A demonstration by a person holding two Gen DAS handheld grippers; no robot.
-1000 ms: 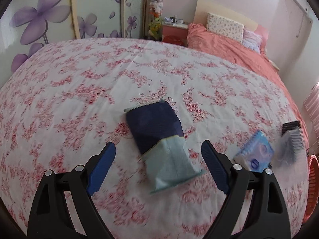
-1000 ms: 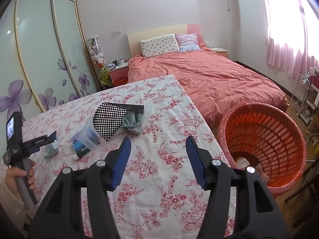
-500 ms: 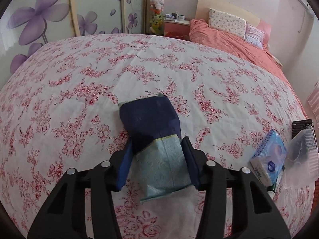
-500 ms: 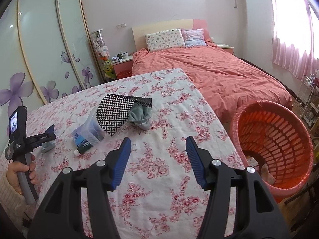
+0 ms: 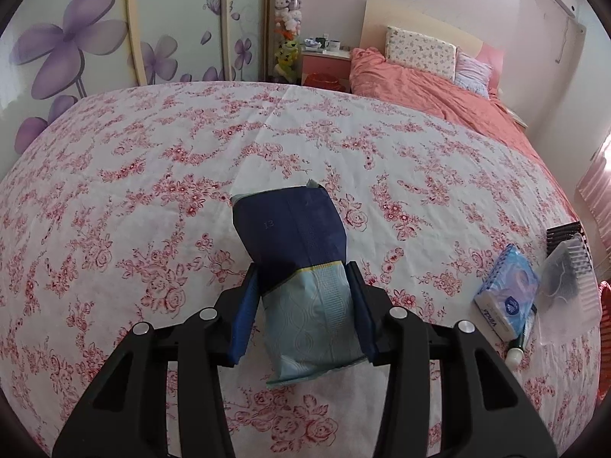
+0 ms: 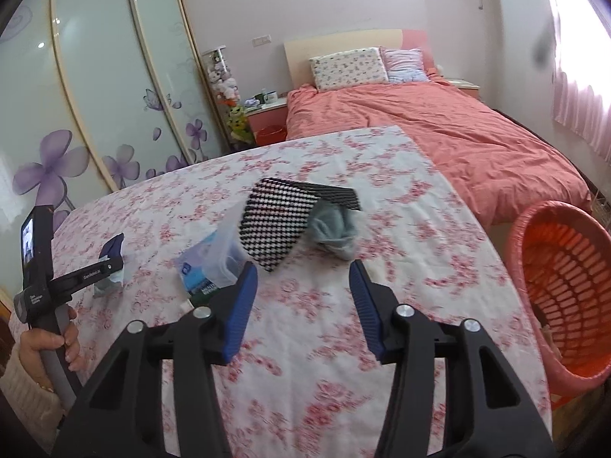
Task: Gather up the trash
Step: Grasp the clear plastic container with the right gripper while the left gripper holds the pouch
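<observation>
Left gripper (image 5: 303, 305) clamped on a crumpled tissue pack (image 5: 301, 267), navy upper half, pale blue patterned lower half, on the floral tablecloth (image 5: 152, 198), right gripper (image 6: 301, 301) spread wide with nothing between its fingers, orange basket (image 6: 565, 290) at far right.

We see bare floral cloth over most of the worktop (image 5: 152, 175), from the wardrobe-side edge to the far edge. Toward the basket-side edge a cluster blocks the way: a tissue pack (image 6: 194, 267), a clear plastic bag (image 6: 225, 252), a checkered sheet (image 6: 278, 225) and a grey cloth wad (image 6: 336, 229), touching one another. In front of that cluster the cloth is bare up to the near edge. The orange basket (image 6: 565, 290) stands just beside the worktop, its mouth unobstructed.
</observation>
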